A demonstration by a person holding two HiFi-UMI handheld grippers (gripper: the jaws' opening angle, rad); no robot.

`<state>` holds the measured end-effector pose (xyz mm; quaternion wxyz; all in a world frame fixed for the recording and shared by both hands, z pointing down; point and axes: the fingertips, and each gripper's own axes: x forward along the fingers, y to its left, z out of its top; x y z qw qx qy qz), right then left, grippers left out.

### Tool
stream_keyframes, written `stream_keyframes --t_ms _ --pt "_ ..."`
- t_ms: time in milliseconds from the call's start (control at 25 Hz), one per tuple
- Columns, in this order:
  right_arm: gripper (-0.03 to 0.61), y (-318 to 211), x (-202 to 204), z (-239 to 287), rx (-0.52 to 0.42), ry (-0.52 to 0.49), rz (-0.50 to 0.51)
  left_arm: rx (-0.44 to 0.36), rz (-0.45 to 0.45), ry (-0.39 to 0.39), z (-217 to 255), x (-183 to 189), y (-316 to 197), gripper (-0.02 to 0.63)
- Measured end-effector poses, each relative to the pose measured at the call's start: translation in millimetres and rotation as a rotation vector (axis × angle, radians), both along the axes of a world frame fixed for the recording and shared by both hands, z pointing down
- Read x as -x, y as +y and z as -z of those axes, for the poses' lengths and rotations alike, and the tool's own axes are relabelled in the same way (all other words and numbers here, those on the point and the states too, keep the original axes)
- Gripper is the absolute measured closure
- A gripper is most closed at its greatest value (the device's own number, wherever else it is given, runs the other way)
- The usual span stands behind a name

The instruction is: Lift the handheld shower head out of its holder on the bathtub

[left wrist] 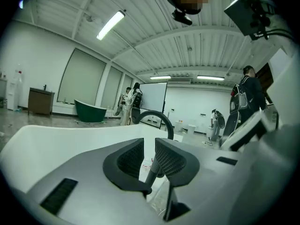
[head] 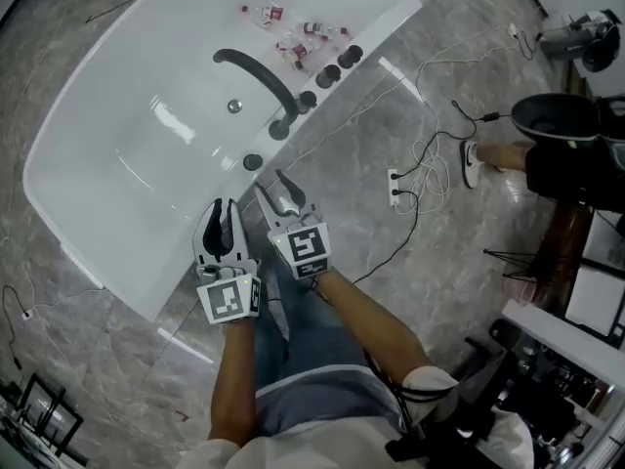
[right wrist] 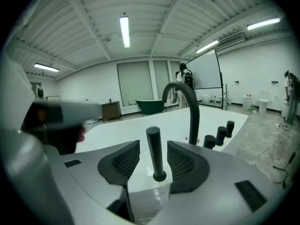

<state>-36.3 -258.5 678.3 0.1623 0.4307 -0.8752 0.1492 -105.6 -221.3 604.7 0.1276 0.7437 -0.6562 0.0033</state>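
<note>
Right gripper (head: 271,186), jaws open, straddles the black cylindrical shower head (right wrist: 153,149); left gripper (head: 223,208), jaws narrowly apart, holds nothing. Black arched faucet (head: 256,71) behind, white bathtub (head: 98,164), grey marble floor (head: 391,135).

Handheld shower head (right wrist: 154,150) seated in holder (right wrist: 160,176)
Slim black cylinder, standing upright in a round black base on the white bathtub (head: 98,154) rim.

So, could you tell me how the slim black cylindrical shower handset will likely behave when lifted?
The slim black cylindrical shower handset looks rigid and smooth, so probably slippery. Standing upright in its round collar on the white bathtub rim, it likely slides straight up rather than tipping.
</note>
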Motion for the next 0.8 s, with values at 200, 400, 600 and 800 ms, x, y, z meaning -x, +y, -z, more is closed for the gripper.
stream_keyframes --t_ms 200,400,600,800 --pt "0.373 -59.6 28.9 -149.0 0.032 0.085 0.03 -0.007 0.019 -0.005 -77.5 1.7 -35.5 0.549" --pt "0.379 -101.2 42.4 -223.4 -0.007 0.162 0.055 -0.002 0.0 -0.04 -131.8 -1.4 -54.7 0.549" --pt "0.442 -103.8 38.2 -228.5 -0.004 0.173 0.069 -0.011 0.016 -0.093 -144.4 12.2 -62.0 0.549" --pt "0.442 -90.0 31.1 -162.1 -0.061 0.109 0.058 -0.061 0.017 -0.091 -103.3 15.8 -73.6 0.561"
